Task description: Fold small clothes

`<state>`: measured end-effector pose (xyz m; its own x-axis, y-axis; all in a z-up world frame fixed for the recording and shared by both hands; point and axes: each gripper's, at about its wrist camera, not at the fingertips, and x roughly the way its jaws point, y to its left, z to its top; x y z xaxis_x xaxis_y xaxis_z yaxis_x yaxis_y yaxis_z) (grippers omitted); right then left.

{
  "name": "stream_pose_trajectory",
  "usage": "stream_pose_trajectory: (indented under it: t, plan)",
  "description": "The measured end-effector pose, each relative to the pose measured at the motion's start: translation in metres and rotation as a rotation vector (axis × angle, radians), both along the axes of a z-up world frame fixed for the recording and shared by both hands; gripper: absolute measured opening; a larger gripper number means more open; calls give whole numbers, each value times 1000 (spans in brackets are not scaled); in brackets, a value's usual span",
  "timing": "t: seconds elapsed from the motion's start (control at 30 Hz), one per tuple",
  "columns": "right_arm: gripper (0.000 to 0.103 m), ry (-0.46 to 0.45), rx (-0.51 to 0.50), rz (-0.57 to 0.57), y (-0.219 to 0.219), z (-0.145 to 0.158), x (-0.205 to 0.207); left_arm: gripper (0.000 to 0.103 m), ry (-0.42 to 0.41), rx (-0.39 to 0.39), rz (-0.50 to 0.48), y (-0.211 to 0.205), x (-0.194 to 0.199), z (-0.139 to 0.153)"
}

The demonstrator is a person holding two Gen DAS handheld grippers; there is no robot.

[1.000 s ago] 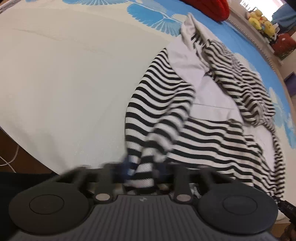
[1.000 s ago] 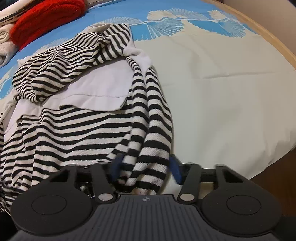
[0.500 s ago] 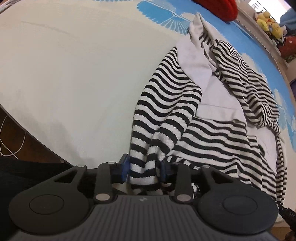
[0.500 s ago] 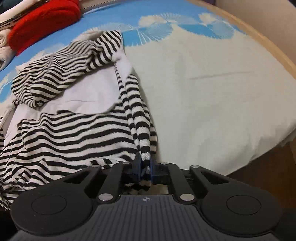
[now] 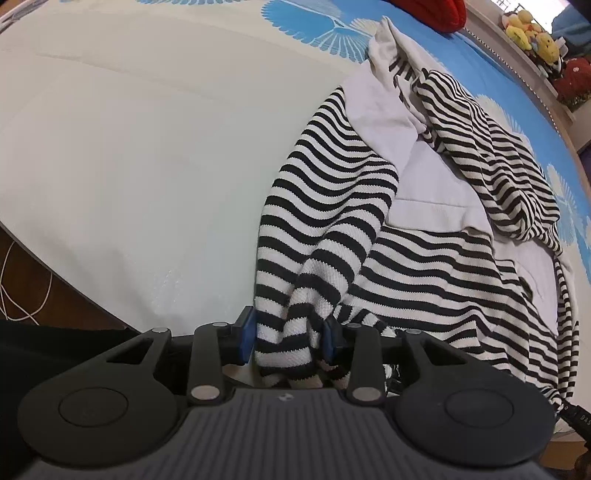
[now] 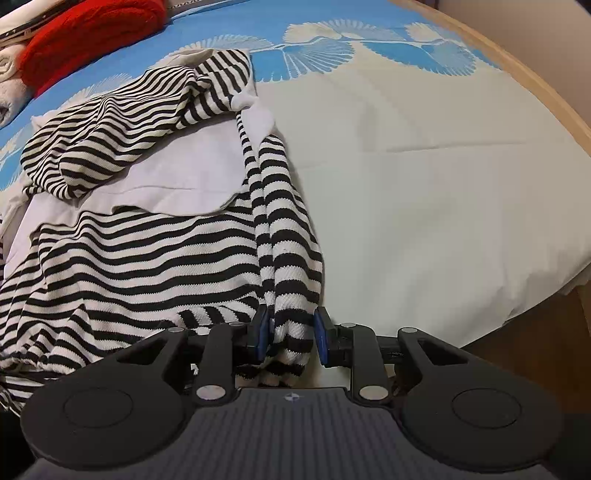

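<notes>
**Striped top on bed, both cuffs between claw pads**

Bed (image 6: 424, 192): biggest thing in view, cream sheet w/ blue fan-print band along the far side. Striped top (image 5: 424, 266), black-and-white knit w/ plain white panels, lies rumpled on the sheet, body towards the bed's near edge, hood bunched towards the blue band. Red knit item (image 6: 88, 33) sits on the bed beyond the top, well apart from it. Soft toys (image 5: 532, 33) on a ledge past the bed's far side.

Left claw (image 5: 288, 334): partway open, left sleeve cuff (image 5: 280, 332) between the blue pads, fabric filling most of the gap. Right claw (image 6: 290, 334): jaws have just been opening, now narrow-ish, w/ right sleeve cuff (image 6: 291, 325) between them at the bed's near edge; pads appear no longer pressing.
</notes>
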<state>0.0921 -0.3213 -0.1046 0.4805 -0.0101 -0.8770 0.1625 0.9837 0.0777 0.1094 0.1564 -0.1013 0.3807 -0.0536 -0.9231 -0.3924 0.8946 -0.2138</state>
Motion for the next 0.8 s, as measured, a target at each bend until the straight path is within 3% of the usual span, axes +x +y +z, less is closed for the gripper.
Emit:
stream_pose_trajectory:
  t: [0.23, 0.8]
  plan:
    - [8, -44, -19, 12, 3, 7, -2, 35, -11, 24, -29, -4, 1, 1]
    - [9, -36, -22, 28, 4, 6, 0, 34, -12, 37, -38, -5, 1, 1]
